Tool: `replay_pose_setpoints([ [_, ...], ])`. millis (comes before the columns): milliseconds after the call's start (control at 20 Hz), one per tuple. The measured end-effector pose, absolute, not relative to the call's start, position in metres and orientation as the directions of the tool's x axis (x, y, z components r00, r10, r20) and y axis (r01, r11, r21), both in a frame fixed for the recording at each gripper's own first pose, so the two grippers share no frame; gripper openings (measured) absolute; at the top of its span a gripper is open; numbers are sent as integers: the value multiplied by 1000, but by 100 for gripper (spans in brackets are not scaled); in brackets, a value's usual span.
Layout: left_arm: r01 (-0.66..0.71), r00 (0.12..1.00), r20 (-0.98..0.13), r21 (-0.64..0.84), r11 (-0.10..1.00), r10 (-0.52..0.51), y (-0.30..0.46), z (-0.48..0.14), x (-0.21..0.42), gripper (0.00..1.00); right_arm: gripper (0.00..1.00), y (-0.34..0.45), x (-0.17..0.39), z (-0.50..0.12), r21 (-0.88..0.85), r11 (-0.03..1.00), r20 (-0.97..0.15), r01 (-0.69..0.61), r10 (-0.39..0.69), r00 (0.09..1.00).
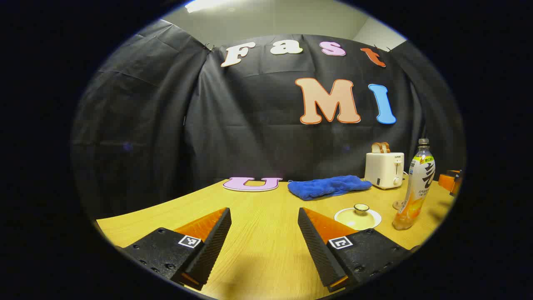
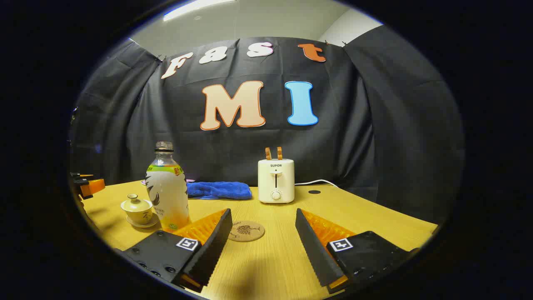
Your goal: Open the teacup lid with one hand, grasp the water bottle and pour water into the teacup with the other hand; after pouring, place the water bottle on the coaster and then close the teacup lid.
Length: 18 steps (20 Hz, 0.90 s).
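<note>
A pale teacup [image 2: 137,208] with its lid [image 2: 133,196] on stands on a saucer at the left of the wooden table [image 2: 374,221]. Just right of it stands an upright clear water bottle [image 2: 168,189] with a white label and orange liquid at the bottom. A round cork coaster [image 2: 246,230] lies between my right gripper's [image 2: 262,213] open fingers, a little ahead of them. In the left gripper view the lidded teacup [image 1: 358,216] sits just beyond the right finger, with the bottle [image 1: 416,187] to its right. My left gripper [image 1: 263,212] is open over bare table.
A white toaster [image 2: 275,180] holding bread slices stands at the back by the cloth wall, its cord trailing right. A folded blue cloth [image 2: 218,189] lies left of it. The left gripper [image 2: 87,185] shows at the far left edge of the right gripper view.
</note>
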<state>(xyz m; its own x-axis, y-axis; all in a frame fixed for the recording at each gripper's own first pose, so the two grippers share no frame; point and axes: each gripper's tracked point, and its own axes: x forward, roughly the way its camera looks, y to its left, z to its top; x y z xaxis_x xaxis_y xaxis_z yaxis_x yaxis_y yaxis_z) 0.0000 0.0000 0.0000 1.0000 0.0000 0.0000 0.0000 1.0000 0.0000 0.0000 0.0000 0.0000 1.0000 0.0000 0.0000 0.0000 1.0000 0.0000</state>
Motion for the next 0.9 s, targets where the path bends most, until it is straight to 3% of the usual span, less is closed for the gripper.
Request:
replay_pose_setpoints([
  [150, 3, 1000, 1, 1, 1000, -3, -1, 0, 2, 95, 94, 4, -1, -1, 1, 1000, -2, -22, 22, 1000],
  [200, 1, 1000, 1, 1, 1000, -1, -1, 0, 3, 95, 100, 4, 0, 0, 2, 1000, -1, -22, 22, 1000],
  [250, -3, 1000, 1, 2, 1000, 3, 0, 0, 3, 95, 94, 4, 0, -1, 1, 1000, -2, -22, 22, 1000],
  [400, -18, 1000, -1, 2, 1000, 18, 0, 0, 4, 95, 97, 4, 0, 0, 1, 1000, -1, -22, 22, 1000],
  [600, -22, 1000, -1, 1, 1000, 22, 0, 0, 6, 95, 94, 4, 0, -1, 1, 1000, -1, -22, 22, 1000],
  [850, 4, 1000, 1, 0, 1000, -4, -3, 0, 7, 95, 97, 4, -1, -2, 1, 1000, -1, -22, 22, 1000],
  [900, 0, 1000, 1, 0, 1000, 0, -2, -1, 8, 95, 94, 4, 0, -1, 1, 1000, -1, -22, 22, 1000],
])
